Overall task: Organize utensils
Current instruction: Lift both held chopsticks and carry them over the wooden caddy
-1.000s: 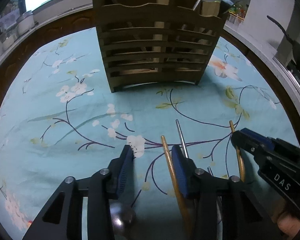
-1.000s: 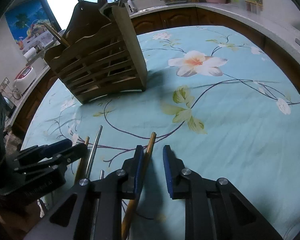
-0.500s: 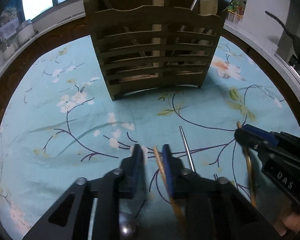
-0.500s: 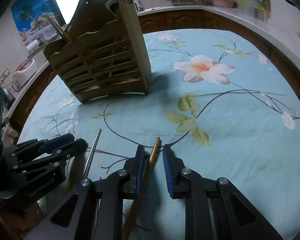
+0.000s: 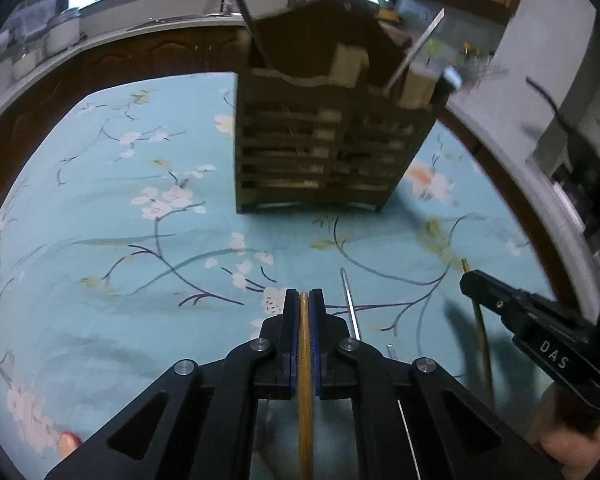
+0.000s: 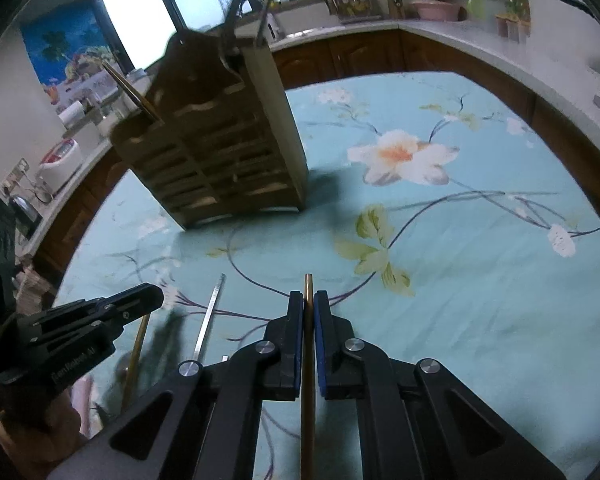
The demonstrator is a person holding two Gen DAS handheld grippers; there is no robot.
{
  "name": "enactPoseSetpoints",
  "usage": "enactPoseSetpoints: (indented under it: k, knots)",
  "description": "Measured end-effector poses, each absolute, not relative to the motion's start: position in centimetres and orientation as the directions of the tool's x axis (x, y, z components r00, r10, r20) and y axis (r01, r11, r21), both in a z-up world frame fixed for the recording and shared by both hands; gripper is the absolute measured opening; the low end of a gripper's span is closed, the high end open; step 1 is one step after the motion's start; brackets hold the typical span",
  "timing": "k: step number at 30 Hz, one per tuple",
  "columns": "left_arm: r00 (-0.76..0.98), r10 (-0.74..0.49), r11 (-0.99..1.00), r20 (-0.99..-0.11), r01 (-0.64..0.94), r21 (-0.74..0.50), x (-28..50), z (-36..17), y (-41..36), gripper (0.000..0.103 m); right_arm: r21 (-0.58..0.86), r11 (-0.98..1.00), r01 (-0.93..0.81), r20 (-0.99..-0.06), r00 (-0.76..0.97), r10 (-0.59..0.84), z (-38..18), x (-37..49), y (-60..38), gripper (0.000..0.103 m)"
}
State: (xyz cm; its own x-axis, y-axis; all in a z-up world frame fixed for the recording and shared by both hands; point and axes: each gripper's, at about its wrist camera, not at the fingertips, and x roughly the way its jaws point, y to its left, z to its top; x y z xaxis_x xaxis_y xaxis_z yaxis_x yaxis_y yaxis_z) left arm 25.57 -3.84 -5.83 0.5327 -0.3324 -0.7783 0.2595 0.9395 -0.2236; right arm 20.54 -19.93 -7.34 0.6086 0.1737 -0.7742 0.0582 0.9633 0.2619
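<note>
Two grippers each clamp a slender golden-brown stick: the left gripper (image 5: pixel 304 300) has its blue pads closed on a wooden chopstick (image 5: pixel 305 400), and the right gripper (image 6: pixel 308 300) is pinched shut on a brown chopstick (image 6: pixel 308 380) whose tip pokes just past its fingers. Between them a thin metal rod (image 6: pixel 209 316) lies on the floral tablecloth (image 6: pixel 460 280). Farther back stands the slatted wooden utensil holder (image 5: pixel 324 152), utensils upright inside
</note>
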Motion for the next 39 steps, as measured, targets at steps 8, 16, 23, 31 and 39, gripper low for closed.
enactPoseSetpoints:
  k: [8,16,23,31,39]
  knots:
    - [0.586,-0.366,0.93,-0.722,0.244,-0.274,22.0,-1.9,-0.7,0.003,0.291,0.957,0.017,-0.722,0.66,0.208,-4.0,19.0,-19.3,0.005]
    - [0.627,-0.379,0.925,-0.68,0.24,-0.294,18.2,1.1,1.9,0.003,0.294,0.956,-0.01,-0.676,0.704,0.216,-0.8,17.1,-18.9,0.005]
    - [0.672,-0.387,0.92,-0.631,0.239,-0.309,15.5,3.9,4.0,0.003,0.298,0.954,-0.032,-0.629,0.745,0.222,2.0,15.7,-18.7,0.005]
    - [0.729,-0.384,0.917,-0.567,0.228,-0.328,13.3,6.5,6.1,0.003,0.292,0.955,-0.049,-0.581,0.784,0.218,4.2,14.9,-18.6,0.005]
    - [0.771,-0.394,0.905,-0.5,0.229,-0.36,12.1,8.1,7.6,0.003,0.293,0.954,-0.063,-0.545,0.809,0.221,5.8,14.9,-18.8,0.005]
